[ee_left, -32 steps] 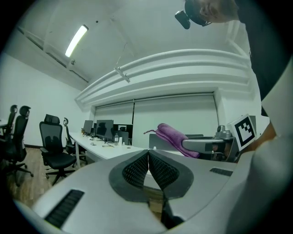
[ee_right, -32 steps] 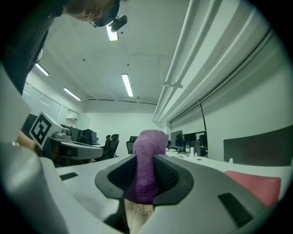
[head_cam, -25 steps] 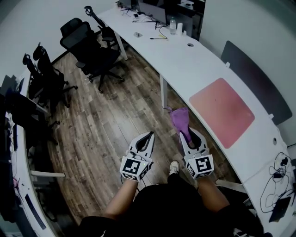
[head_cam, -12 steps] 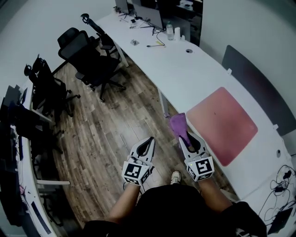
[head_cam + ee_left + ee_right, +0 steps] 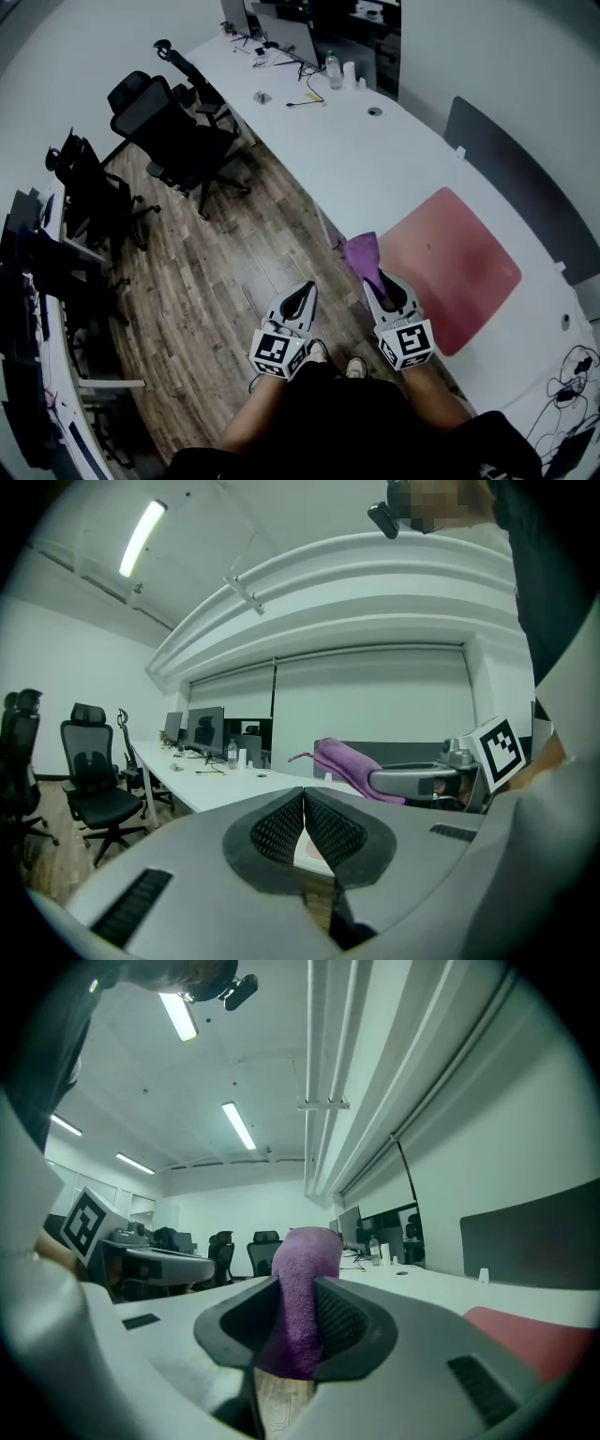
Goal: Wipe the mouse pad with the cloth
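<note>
A pink mouse pad (image 5: 448, 264) lies on the long white desk (image 5: 375, 159), its corner showing red in the right gripper view (image 5: 534, 1340). My right gripper (image 5: 378, 282) is shut on a purple cloth (image 5: 364, 253), which sticks out past the jaws over the desk's front edge, just left of the pad. The cloth fills the jaws in the right gripper view (image 5: 302, 1307) and appears in the left gripper view (image 5: 349, 762). My left gripper (image 5: 305, 294) is shut and holds nothing, over the wooden floor beside the right one.
Black office chairs (image 5: 155, 117) stand on the wood floor to the left. Monitors, a bottle (image 5: 332, 69) and cables sit at the desk's far end. More cables (image 5: 570, 394) lie at the near right. A dark divider panel (image 5: 525, 187) runs behind the pad.
The view has shifted toward the desk, and both grippers with the cloth have come slightly closer to the pad's near left corner. Both grippers stay shut.
</note>
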A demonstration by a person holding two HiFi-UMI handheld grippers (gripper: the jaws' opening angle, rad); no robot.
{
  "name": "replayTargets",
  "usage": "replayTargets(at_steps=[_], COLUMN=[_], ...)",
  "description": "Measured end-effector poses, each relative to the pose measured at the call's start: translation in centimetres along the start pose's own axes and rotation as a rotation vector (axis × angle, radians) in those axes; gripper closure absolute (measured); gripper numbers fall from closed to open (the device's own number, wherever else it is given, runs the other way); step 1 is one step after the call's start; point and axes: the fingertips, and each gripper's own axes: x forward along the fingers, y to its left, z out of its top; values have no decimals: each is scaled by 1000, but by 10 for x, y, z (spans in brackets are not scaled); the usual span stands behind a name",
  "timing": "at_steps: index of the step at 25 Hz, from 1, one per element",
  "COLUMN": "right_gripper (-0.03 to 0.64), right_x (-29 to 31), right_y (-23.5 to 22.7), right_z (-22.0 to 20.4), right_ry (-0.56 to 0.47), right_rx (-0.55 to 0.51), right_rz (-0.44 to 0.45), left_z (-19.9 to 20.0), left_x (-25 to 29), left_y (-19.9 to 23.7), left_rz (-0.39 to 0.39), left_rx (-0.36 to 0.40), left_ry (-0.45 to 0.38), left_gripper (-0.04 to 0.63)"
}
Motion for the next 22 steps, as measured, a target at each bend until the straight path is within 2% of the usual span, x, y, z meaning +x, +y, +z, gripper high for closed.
replayTargets(at_steps=[12, 16, 22], right_gripper=[492, 492, 492], right_x=[41, 58, 80], right_y=[-70, -94, -138], right_z=[1, 5, 4], right_ry=[12, 7, 28], right_rx=[-31, -32, 7], right_rz=[-105, -180, -332], left_z=[7, 16, 27], left_x=[88, 123, 189], left_y=[12, 28, 39], left_rz=[-110, -173, -310], left_rx=[-4, 2, 28], left_ry=[-10, 1, 25], left_gripper=[574, 574, 574])
